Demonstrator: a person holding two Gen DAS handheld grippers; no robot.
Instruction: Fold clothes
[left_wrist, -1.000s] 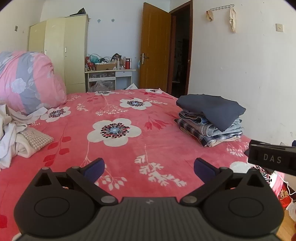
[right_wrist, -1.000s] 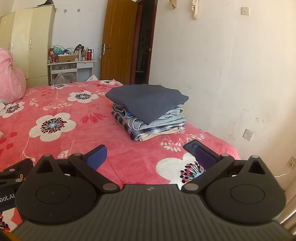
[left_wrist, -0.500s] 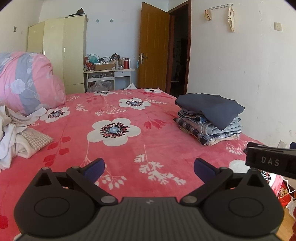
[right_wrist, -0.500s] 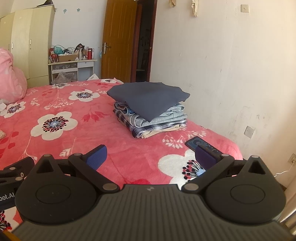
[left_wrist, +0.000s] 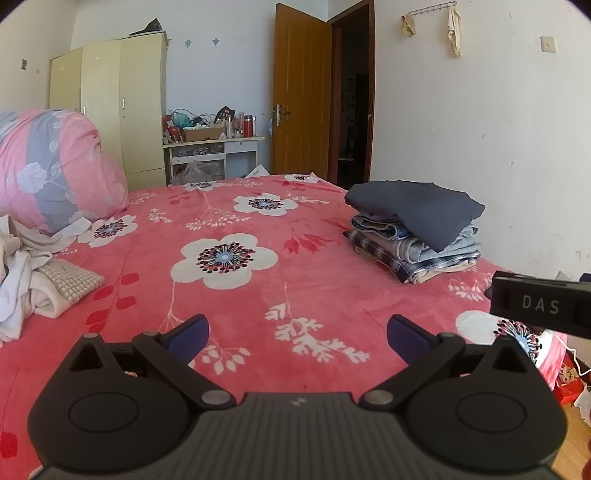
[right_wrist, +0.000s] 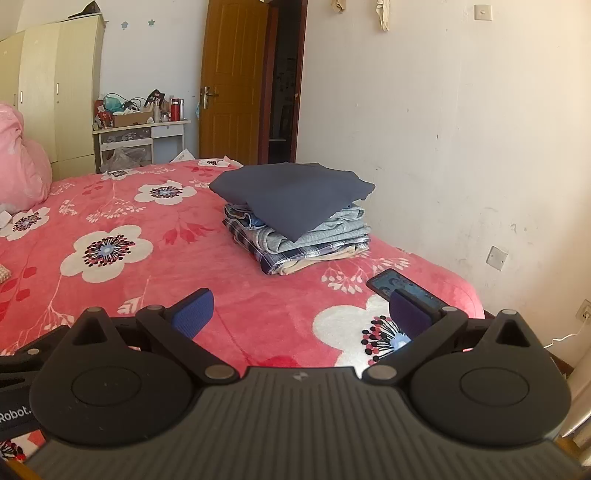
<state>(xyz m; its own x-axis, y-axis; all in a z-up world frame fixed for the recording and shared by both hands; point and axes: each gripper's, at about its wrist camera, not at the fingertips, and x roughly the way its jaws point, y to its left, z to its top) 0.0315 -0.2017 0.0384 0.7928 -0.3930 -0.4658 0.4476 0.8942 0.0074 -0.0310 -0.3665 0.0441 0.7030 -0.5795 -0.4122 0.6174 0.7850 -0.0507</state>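
Observation:
A stack of folded clothes (left_wrist: 415, 236) (right_wrist: 295, 218), topped by a dark grey garment, rests on the red flowered bed (left_wrist: 229, 295) (right_wrist: 147, 229) near the wall. A heap of unfolded white and cream clothes (left_wrist: 33, 273) lies at the bed's left edge in the left wrist view. My left gripper (left_wrist: 297, 338) hovers open over the near part of the bed, holding nothing. My right gripper (right_wrist: 301, 310) is open and empty too, well short of the stack. The right gripper's side (left_wrist: 543, 304) shows at the right edge of the left wrist view.
A phone (right_wrist: 404, 290) lies on the bed by the right gripper's right finger. A pink quilt bundle (left_wrist: 51, 170) sits at the bed's far left. Beyond the bed stand a wardrobe (left_wrist: 110, 107), a cluttered desk (left_wrist: 212, 147) and an open door (left_wrist: 301, 92). A wall runs along the right.
Both grippers have drawn back slightly from the stack; more of the phone shows by the right finger. Both stay open.

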